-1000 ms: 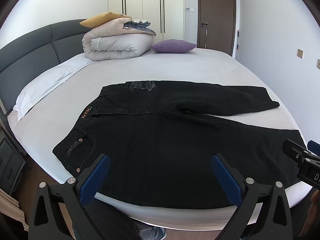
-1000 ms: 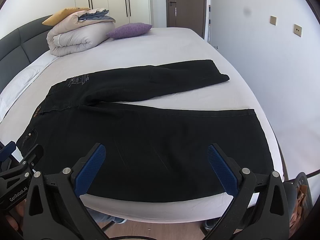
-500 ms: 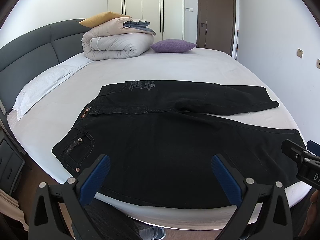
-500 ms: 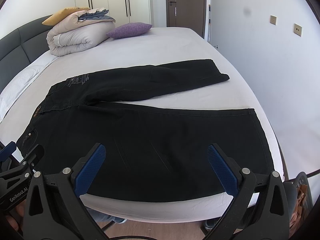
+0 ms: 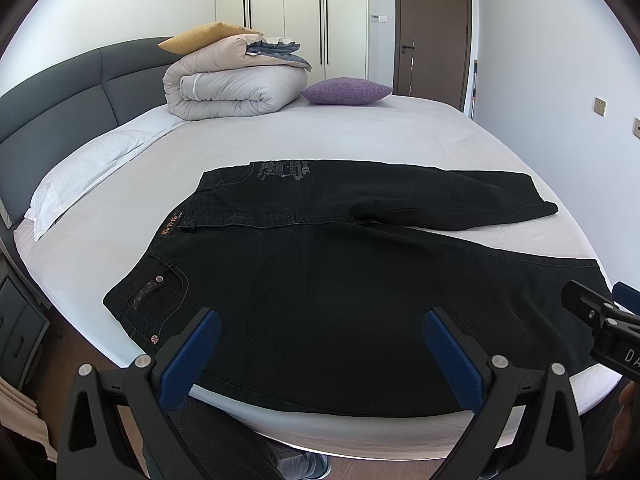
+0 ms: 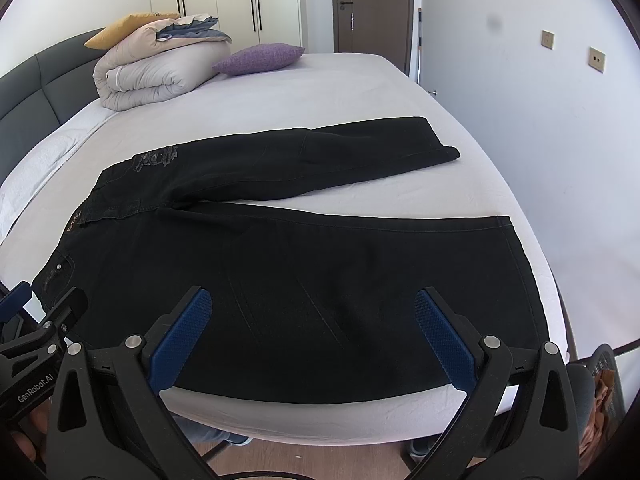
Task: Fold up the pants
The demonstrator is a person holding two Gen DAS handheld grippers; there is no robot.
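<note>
Black pants (image 5: 320,280) (image 6: 304,264) lie flat on the white bed (image 5: 360,140), waistband to the left, both legs spread to the right with a strip of sheet between them. My left gripper (image 5: 320,332) hovers open above the near leg's lower edge, near the waist end. My right gripper (image 6: 312,312) hangs open over the same near leg, closer to the hem. Neither touches the cloth. Each gripper shows at the edge of the other's view: the right gripper body (image 5: 600,320) at the right, the left gripper body (image 6: 44,332) at the left.
A rolled duvet (image 5: 236,84) topped by a yellow cushion (image 5: 200,36) and a purple pillow (image 5: 344,90) sit at the bed's far end. A grey headboard (image 5: 60,92) runs along the left. Wardrobe doors and a brown door (image 5: 432,32) stand behind. Wooden floor lies below the near edge.
Both grippers have drifted very slightly; the pants lie as before and both stay open.
</note>
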